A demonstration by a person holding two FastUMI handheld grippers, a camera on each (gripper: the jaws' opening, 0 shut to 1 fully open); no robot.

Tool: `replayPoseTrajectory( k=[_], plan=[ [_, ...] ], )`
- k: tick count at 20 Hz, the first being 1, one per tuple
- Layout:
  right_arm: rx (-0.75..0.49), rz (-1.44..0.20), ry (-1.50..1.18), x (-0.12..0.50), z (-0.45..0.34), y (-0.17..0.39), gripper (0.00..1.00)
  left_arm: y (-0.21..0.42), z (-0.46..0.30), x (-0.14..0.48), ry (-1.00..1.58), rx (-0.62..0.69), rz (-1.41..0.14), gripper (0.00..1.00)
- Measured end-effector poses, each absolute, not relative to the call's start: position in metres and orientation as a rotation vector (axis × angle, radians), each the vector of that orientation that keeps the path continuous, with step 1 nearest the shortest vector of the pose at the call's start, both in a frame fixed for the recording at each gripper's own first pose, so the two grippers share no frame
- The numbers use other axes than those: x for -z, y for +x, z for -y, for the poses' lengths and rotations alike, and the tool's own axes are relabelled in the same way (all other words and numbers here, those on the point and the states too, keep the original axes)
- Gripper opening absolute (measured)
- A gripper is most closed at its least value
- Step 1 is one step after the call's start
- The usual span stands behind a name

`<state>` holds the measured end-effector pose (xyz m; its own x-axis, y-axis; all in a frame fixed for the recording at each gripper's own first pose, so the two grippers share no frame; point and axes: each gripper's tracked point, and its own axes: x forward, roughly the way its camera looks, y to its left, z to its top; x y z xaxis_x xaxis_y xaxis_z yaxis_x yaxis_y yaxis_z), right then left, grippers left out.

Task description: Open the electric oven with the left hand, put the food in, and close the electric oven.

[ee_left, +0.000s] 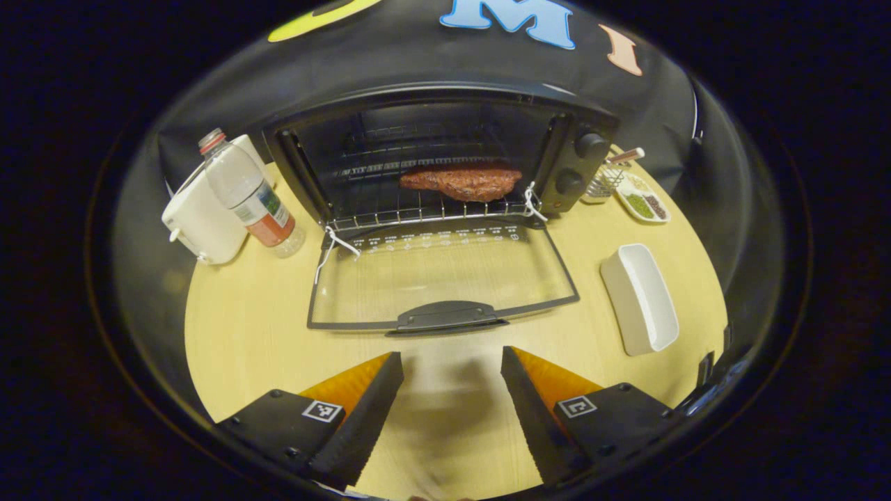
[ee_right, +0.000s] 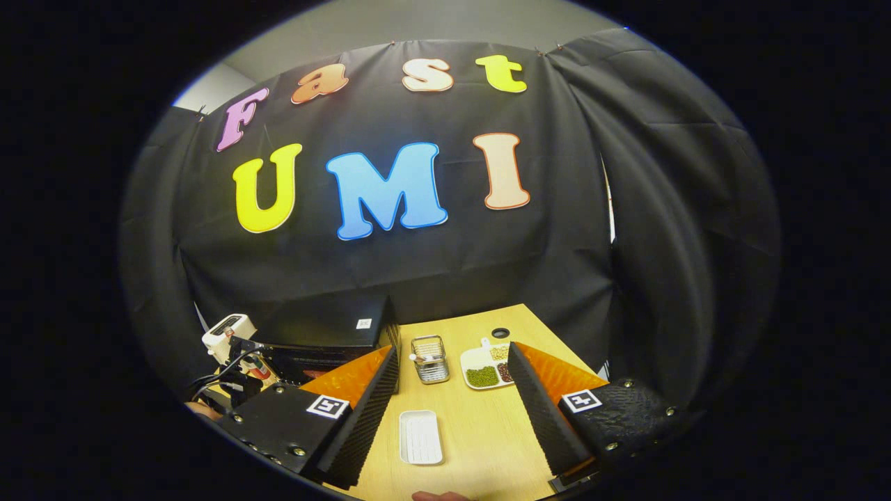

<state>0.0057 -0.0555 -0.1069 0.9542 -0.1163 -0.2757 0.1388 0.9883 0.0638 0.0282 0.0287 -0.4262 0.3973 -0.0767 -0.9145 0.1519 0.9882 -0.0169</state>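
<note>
Electric oven (ee_left: 445,167): door (ee_left: 442,278) down, food (ee_left: 461,182) on rack; closing outstanding. Left gripper (ee_left: 451,390), right gripper (ee_right: 452,403): both spread wide, empty

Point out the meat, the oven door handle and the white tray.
meat (ee_left: 461,182), left gripper view, middle of the piece on the rack
oven door handle (ee_left: 445,316), left gripper view, handle centre
white tray (ee_left: 644,296), left gripper view, inner floor
</note>
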Motion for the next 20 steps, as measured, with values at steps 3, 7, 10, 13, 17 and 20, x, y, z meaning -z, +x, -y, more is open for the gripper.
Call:
replayPoseTrajectory(
  k=[3,7,10,13,17,20],
  plan=[
    [0.155,-0.283,0.078,0.111,0.062,0.002,0.96,0.032,-0.030,0.443,0.051,0.133,-1.209,1.00],
    [0.179,-0.286,0.082,0.112,0.068,-0.001,0.96,0.034,-0.034,0.463,0.058,0.132,-1.268,0.96],
    [0.189,-0.284,0.079,0.110,0.069,0.001,0.96,0.039,-0.037,0.474,0.050,0.115,-1.290,1.00],
    [0.189,-0.285,0.081,0.110,0.067,0.003,0.96,0.041,-0.038,0.475,0.028,0.103,-1.301,1.00],
    [0.179,-0.287,0.078,0.111,0.060,0.004,0.96,0.040,-0.038,0.471,0.024,0.109,-1.292,0.92],
    [0.168,-0.284,0.076,0.109,0.056,0.005,0.96,0.038,-0.038,0.455,0.022,0.116,-1.248,0.96]
  ],
)
